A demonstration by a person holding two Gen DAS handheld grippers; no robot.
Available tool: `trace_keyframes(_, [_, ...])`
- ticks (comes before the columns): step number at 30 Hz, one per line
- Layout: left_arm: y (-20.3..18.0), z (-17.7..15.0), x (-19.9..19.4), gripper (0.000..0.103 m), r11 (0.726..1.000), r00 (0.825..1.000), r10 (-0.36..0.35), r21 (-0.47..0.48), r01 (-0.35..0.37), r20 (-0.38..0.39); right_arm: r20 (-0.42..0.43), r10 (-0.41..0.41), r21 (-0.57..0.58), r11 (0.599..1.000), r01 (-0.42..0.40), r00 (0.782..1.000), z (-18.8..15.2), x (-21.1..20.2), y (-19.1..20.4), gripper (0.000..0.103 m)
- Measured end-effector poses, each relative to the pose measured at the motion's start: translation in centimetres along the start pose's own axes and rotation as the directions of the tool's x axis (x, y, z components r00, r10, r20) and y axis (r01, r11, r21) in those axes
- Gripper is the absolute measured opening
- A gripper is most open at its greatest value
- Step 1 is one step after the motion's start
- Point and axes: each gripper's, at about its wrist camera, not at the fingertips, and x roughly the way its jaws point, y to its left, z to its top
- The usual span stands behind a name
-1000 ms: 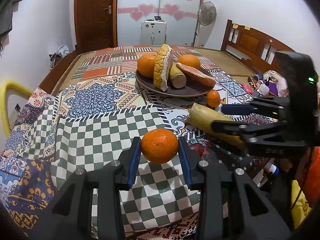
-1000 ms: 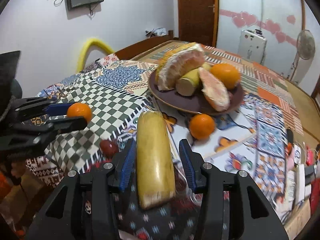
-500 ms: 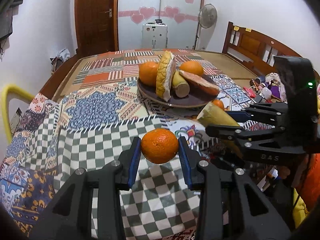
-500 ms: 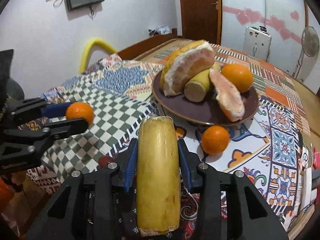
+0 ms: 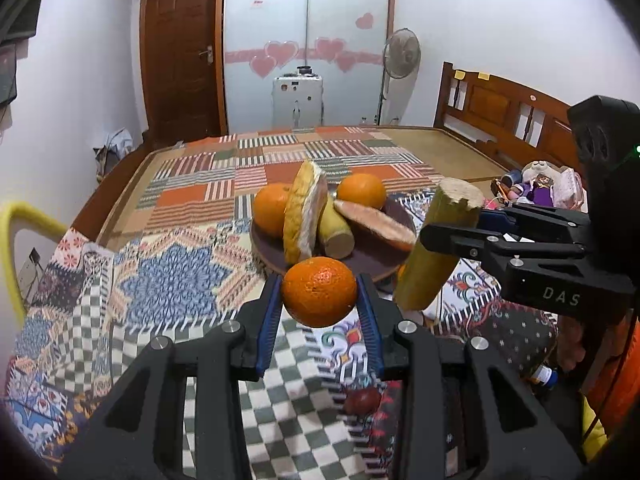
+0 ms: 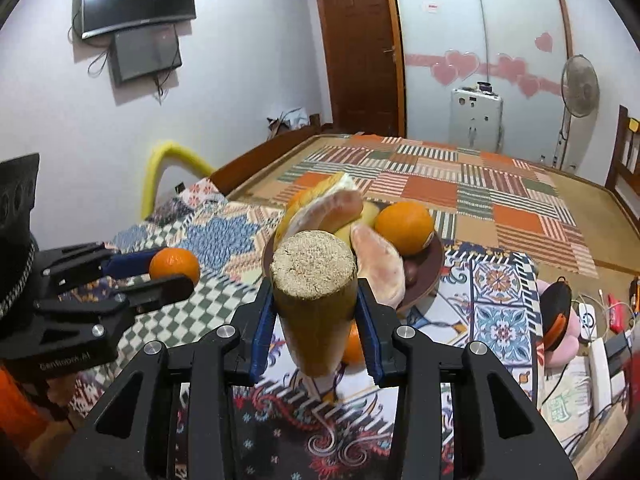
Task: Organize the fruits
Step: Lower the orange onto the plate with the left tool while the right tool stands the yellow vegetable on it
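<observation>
My left gripper is shut on a small orange and holds it above the patchwork cloth, just in front of the brown plate. My right gripper is shut on a yellow-green cut stalk piece, tilted up with its pale cut end toward the camera; it shows right of the orange in the left wrist view. The plate holds two oranges, pomelo wedges and another stalk piece. A loose small orange lies half hidden behind the held stalk.
The patchwork cloth covers a wide wooden bed platform. A small dark red fruit lies on the cloth under my left gripper. Clutter of toys and bottles sits at the right edge. A yellow foam-padded rail stands at the left.
Both grippers have risen off the cloth with their fruit and moved toward the plate. The stalk piece has tilted from lying flat to nearly upright.
</observation>
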Motion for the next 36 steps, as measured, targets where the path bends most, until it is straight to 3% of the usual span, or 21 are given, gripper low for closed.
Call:
trace_keyframes(13, [-0.1, 1.9, 4.4, 0.037, 1.000, 1.000, -0.007, 0.020, 0.007, -0.026, 0.032, 0.001, -0.019, 1.000, 0.000, 0.999, 2.1, 1.0, -0.8, 0.035])
trace_keyframes(20, [-0.3, 2.2, 7.2, 0.037, 0.998, 0.995, -0.056, 0.013, 0.058, -0.082, 0.004, 0.007, -0.039, 0.999, -0.007, 1.000, 2.9, 2.7, -1.2, 0.035])
trace_keyframes(36, [-0.9, 1.8, 10.2, 0.037, 0.998, 0.992, -0.019, 0.051, 0.026, -0.124, -0.063, 0.020, -0.028, 0.999, -0.022, 0.998, 3.8, 5.8, -1.9, 0.035])
